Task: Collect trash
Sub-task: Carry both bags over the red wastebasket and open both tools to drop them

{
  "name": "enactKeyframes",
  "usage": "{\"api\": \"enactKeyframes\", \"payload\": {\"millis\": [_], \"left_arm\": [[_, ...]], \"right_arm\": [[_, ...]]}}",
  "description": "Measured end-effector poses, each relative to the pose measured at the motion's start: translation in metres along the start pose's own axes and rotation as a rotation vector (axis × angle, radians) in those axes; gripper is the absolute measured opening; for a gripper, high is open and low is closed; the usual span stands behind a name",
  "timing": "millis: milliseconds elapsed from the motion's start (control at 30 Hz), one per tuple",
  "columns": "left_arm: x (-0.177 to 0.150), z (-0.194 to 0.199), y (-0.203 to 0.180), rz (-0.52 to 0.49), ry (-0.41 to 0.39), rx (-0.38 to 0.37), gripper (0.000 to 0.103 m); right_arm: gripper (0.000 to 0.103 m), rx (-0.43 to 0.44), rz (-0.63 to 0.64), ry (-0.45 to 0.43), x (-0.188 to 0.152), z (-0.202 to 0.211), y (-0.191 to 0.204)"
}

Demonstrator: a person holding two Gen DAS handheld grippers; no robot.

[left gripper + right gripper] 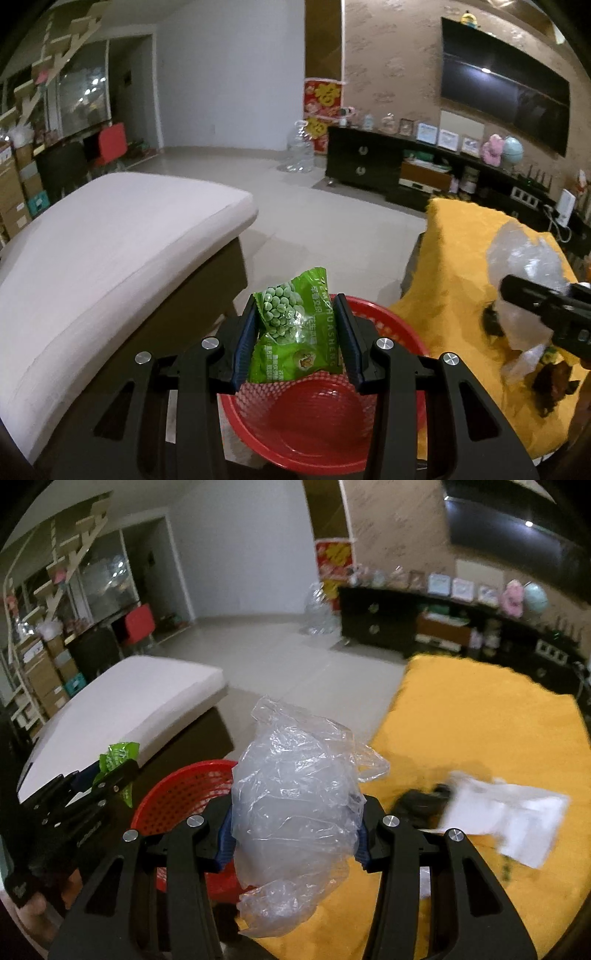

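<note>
Trash in both grips: my left tool pinches a green pea-snack wrapper directly over the red mesh basket, lower centre of frame. My right tool clamps a crumpled clear plastic bag; the basket lies lower left of it, so left drops first.

Tiled floor, white cushion, wall-mounted TV, black cabinet.

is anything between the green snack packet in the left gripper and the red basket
Nothing visible. The left gripper holds the green snack packet right above the red basket, whose open bowl below shows only bare red mesh.
</note>
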State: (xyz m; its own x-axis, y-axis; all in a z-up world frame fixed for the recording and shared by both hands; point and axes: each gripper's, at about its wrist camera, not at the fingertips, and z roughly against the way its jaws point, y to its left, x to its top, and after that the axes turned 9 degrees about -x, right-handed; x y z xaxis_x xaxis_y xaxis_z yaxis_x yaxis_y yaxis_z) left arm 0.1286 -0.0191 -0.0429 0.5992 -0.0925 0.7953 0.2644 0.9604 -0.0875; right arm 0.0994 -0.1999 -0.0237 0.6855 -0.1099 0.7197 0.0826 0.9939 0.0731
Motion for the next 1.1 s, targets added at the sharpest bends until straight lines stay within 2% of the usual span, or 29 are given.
{"api": "enactKeyframes", "payload": {"millis": [200, 467, 800, 933, 1033, 1100], "left_arm": [[-0.003, -0.019, 0.016, 0.030, 0.050, 0.034, 0.039], [-0.006, -0.028, 0.016, 0.034, 0.077, 0.055, 0.039], [-0.005, -0.029, 0.015, 0.021, 0.080, 0.049, 0.040], [-0.005, -0.027, 0.015, 0.015, 0.076, 0.045, 0.041], [-0.006, -0.026, 0.014, 0.010, 0.074, 0.041, 0.045], [-0.005, -0.025, 0.012, 0.009, 0.072, 0.039, 0.050]], "right_arm": [[0.048, 0.073, 0.019, 0.086, 0.001, -0.047, 0.027], [0.049, 0.135, 0.043, 0.166, -0.011, -0.078, 0.052], [0.068, 0.175, -0.005, 0.193, -0.011, -0.085, 0.046], [0.072, 0.195, -0.019, 0.186, -0.012, -0.079, 0.043], [0.073, 0.187, -0.023, 0.179, -0.014, -0.075, 0.040], [0.074, 0.168, -0.028, 0.168, -0.014, -0.071, 0.037]]}}
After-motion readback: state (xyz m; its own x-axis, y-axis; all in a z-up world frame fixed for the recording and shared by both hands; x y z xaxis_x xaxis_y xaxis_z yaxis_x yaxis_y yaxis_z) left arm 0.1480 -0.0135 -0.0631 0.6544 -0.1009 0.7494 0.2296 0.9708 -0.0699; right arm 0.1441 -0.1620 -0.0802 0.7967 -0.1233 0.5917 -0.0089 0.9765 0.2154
